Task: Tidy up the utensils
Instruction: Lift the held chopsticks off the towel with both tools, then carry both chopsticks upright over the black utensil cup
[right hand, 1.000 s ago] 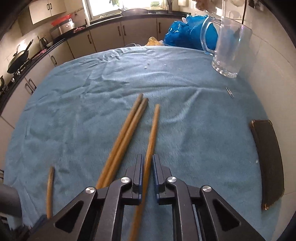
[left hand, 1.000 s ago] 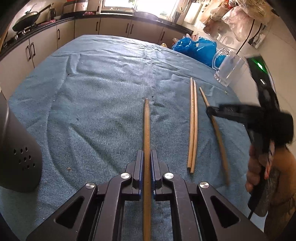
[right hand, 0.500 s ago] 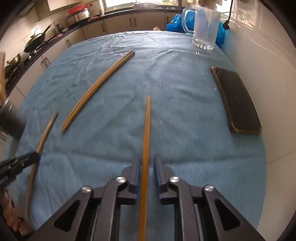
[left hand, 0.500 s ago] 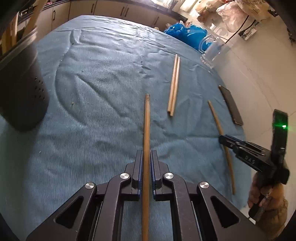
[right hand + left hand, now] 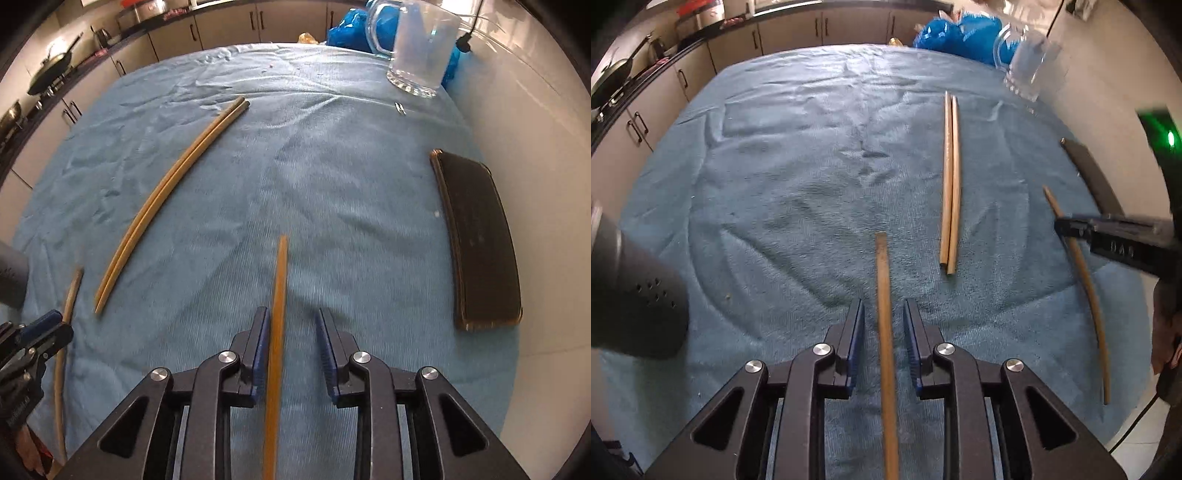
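Both tongs were clamped on a chopstick a second ago. The left tongs [image 5: 882, 321] are now opening, and their chopstick [image 5: 884, 295] lies free between the pads. The right tongs [image 5: 291, 328] have been parted, and their chopstick [image 5: 279, 295] rests against the left pad only.

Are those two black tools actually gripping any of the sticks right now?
No. Each tool, left and right, has a chopstick between its opening jaws, but neither is gripped.
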The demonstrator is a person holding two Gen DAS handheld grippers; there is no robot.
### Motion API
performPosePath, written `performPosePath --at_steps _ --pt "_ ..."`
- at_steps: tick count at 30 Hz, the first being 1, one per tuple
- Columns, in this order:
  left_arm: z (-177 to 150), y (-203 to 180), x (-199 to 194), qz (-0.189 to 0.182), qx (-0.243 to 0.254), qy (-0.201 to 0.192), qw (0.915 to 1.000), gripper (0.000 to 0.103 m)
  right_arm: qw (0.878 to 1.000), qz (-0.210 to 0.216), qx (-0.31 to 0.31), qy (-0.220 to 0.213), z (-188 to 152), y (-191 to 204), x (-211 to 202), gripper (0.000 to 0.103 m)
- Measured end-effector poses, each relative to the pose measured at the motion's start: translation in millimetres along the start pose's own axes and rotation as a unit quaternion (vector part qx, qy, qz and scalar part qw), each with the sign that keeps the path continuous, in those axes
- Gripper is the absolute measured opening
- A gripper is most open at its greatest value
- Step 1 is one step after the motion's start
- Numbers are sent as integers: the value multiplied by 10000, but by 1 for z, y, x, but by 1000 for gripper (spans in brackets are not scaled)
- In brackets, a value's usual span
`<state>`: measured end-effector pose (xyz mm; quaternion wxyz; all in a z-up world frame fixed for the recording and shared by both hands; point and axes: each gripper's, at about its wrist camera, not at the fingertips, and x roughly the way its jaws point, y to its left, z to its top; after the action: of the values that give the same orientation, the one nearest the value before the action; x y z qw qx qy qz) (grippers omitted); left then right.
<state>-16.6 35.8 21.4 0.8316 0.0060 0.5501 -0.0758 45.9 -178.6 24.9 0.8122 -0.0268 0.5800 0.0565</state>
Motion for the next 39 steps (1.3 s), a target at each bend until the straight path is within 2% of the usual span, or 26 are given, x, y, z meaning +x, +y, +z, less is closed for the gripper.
performPosePath --at_steps 3,7,10,11,12,13,16,20,23,29,34,39 --pt "7 -4 5 59 79 52 9999 20 9998 -34 49 166 16 2 5 27" --pt "16 -4 10 37 112 33 9999 20 9996 -15 71 271 25 7 8 16" --pt "17 -4 12 -65 171 -12 9998 20 9999 -2 -7 167 22 9 7 8" --pt "16 -2 12 -104 174 -43 9998 16 9999 5 9 112 21 9 6 6" --pt "16 -1 12 -143 158 -57 9998 7 10000 25 48 47 18 8 5 6" --pt "15 3 11 -232 109 -55 9997 7 10000 35 77 -2 17 6 5 6" --pt "9 10 2 -425 -70 -223 9988 7 9992 138 202 -302 9 3 -3 6" --pt "-1 14 -22 -577 -161 -630 9962 7 9956 326 395 -783 -2 -4 -28 6" --pt "-8 13 -40 -584 -143 -919 9939 7 9892 525 536 -1259 -15 -9 -55 6" --pt "-24 11 -79 -550 -129 -1528 9866 7 9765 652 566 -1976 -40 -7 -99 6" --pt "-43 9 -113 -550 -91 -1997 9783 7 9658 919 598 -2349 -61 0 -125 6" --pt "-59 11 -139 -596 -72 -2296 9714 7 9564 1039 536 -2677 -77 7 -146 6"
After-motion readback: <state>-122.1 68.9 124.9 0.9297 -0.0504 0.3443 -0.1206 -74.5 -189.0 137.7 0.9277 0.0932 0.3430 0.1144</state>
